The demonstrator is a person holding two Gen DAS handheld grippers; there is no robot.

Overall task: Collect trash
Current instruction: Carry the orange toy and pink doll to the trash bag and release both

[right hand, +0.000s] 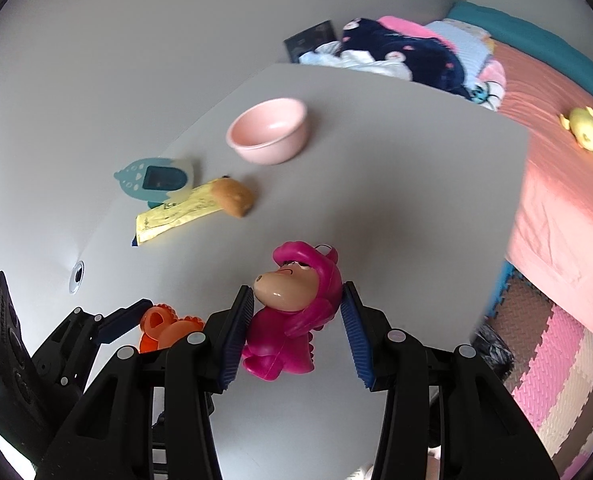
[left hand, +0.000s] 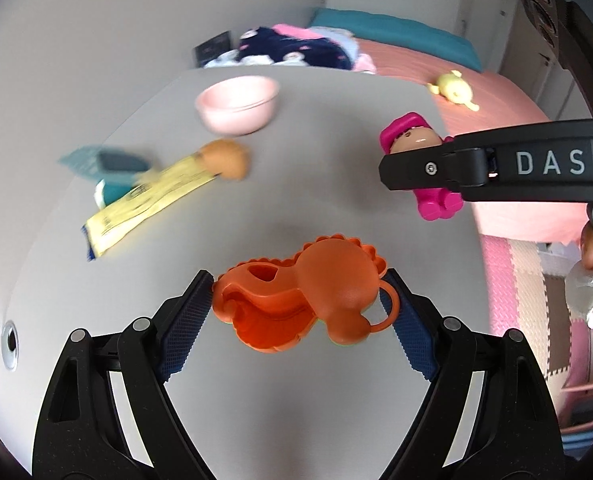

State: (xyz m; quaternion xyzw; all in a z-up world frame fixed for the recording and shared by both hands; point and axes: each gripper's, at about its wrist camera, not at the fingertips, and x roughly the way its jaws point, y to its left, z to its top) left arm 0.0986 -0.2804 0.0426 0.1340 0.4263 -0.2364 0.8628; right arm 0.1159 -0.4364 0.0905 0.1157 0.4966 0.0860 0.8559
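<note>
The yellow wrapper [right hand: 176, 216] lies flat on the grey surface [right hand: 376, 200], in front of the pink bowl [right hand: 267, 130], with a brown bread piece [right hand: 234, 199] on its end and a blue card [right hand: 154, 179] just beside it. Nearer than the bowl, the left claw [left hand: 298, 304] grips an orange toy [left hand: 296, 300], and the right claw [right hand: 296, 316] grips a pink monkey toy [right hand: 292, 312].

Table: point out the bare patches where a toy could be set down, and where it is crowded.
Bare: the table right of the pink bowl, out to its edge by the bed, and the near strip under both tools. Crowded: the left side, where yellow wrapper, bread piece and blue card overlap.
</note>
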